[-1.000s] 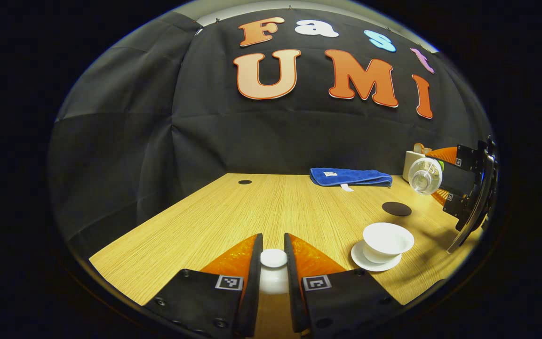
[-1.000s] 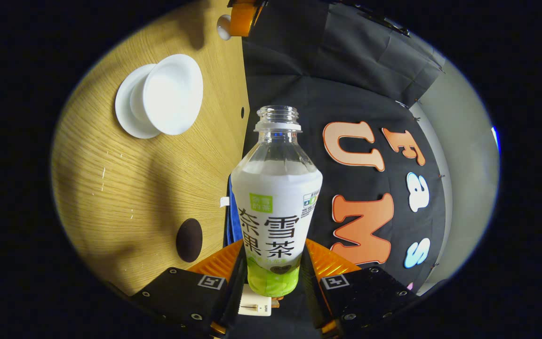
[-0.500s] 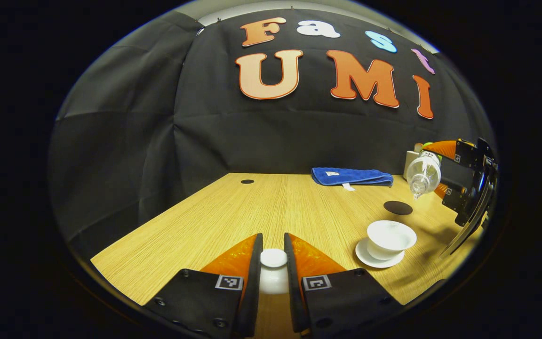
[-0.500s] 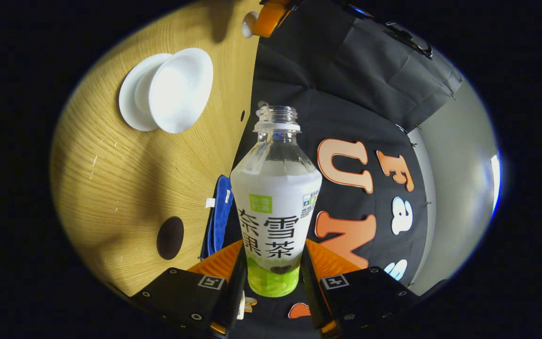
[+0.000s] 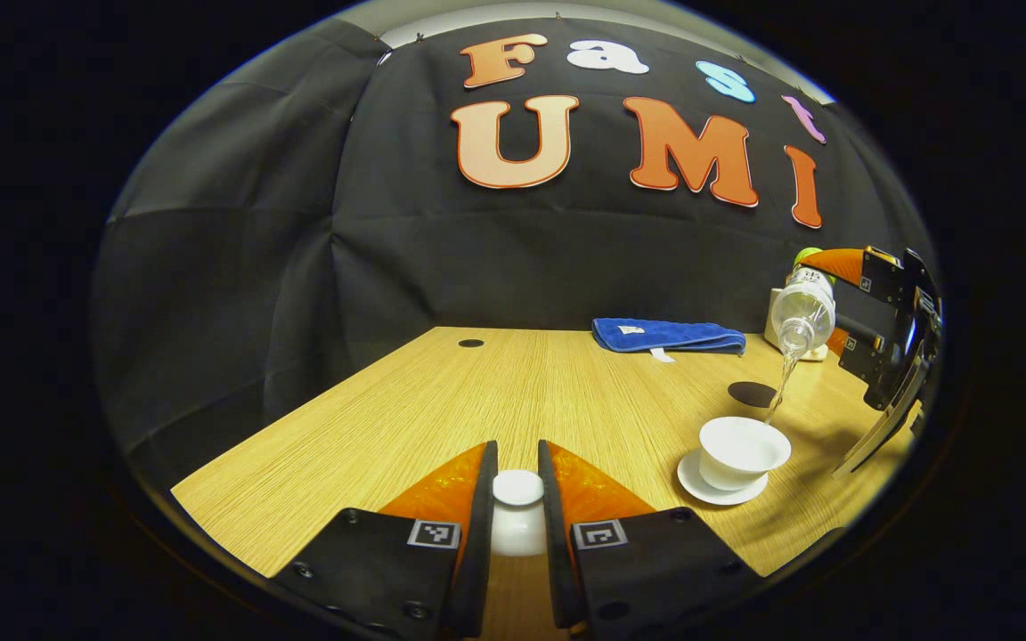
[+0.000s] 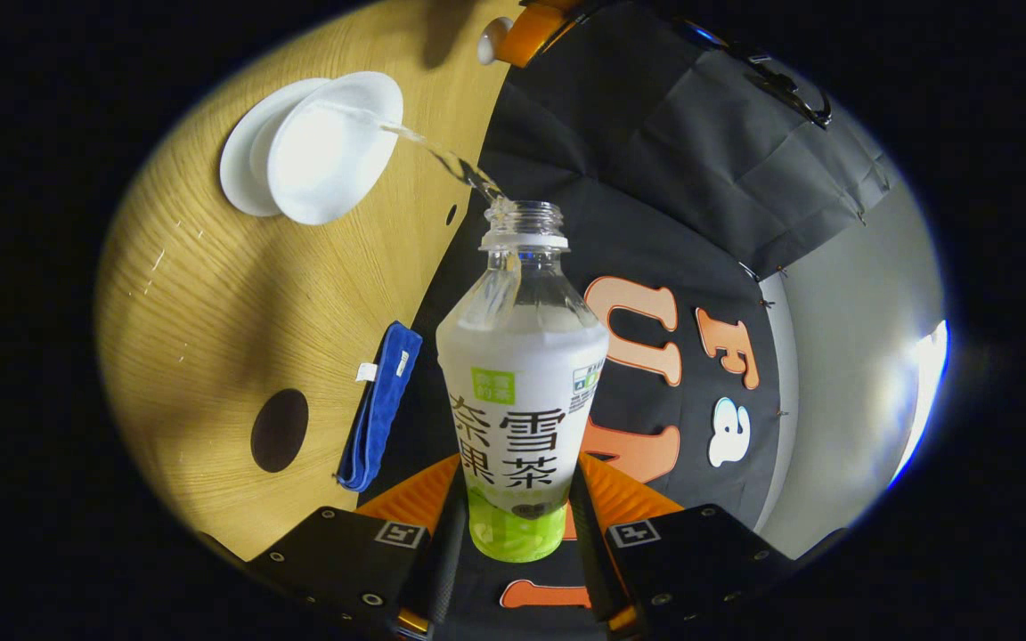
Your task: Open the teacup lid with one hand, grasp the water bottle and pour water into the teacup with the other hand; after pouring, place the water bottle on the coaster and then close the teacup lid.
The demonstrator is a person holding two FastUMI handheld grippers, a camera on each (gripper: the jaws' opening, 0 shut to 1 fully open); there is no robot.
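The right gripper (image 6: 515, 525) clamps the clear plastic water bottle with a white and green label (image 6: 520, 392), tipped so a thin stream of water (image 5: 780, 392) falls into the open white porcelain teacup (image 5: 741, 447) on its white saucer (image 5: 720, 491) near the light wooden table's (image 5: 495, 401) right edge. The left gripper (image 5: 517, 507) holds the white teacup lid (image 5: 517, 488) by its knob over the table's near edge. The round dark coaster (image 5: 752, 393) lies just behind the cup, and a folded blue cloth (image 5: 666, 335) sits along the far edge.
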